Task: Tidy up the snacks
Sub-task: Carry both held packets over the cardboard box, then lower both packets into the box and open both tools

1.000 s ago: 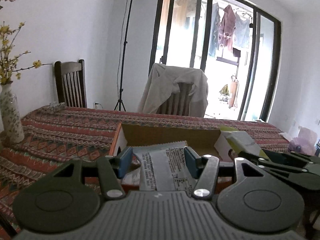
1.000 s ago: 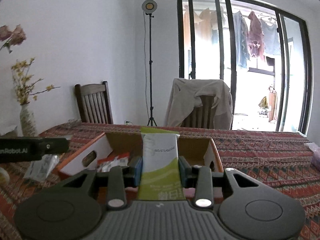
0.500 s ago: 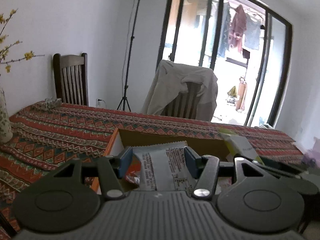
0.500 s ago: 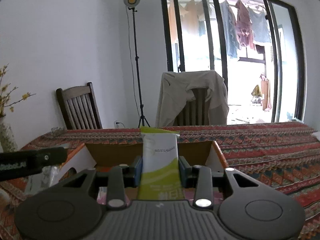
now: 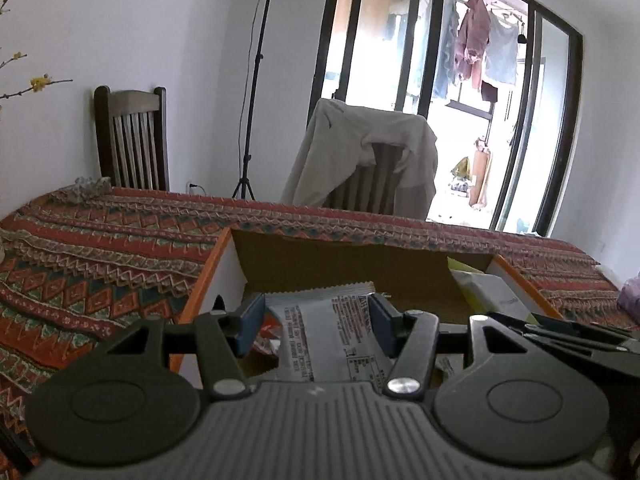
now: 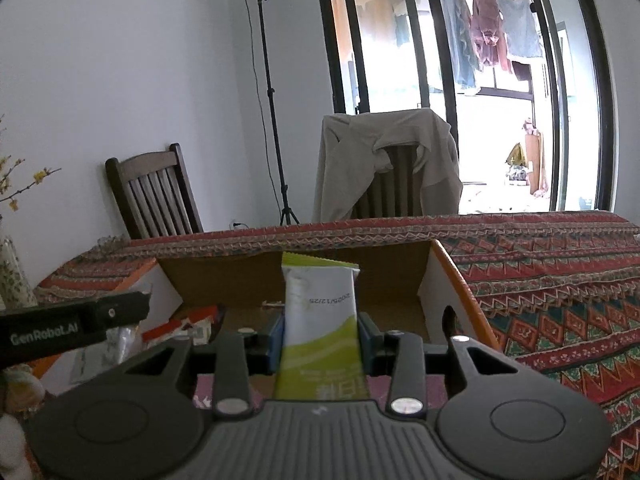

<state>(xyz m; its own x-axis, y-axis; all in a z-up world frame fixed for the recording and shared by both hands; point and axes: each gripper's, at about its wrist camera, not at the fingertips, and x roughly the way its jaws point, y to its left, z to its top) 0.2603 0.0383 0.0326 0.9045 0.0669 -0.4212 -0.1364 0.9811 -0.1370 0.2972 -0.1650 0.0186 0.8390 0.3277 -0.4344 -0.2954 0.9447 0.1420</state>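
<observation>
The left tongs (image 5: 316, 322) pinch a silver packet (image 5: 326, 336). The right tongs (image 6: 320, 344) pinch a green and white packet (image 6: 320, 312). Both hang over the open box (image 6: 452, 276) on the desk (image 6: 560, 280). Let go too soon and a packet could stand crooked or land on the snacks (image 6: 180, 326) at the left.
</observation>
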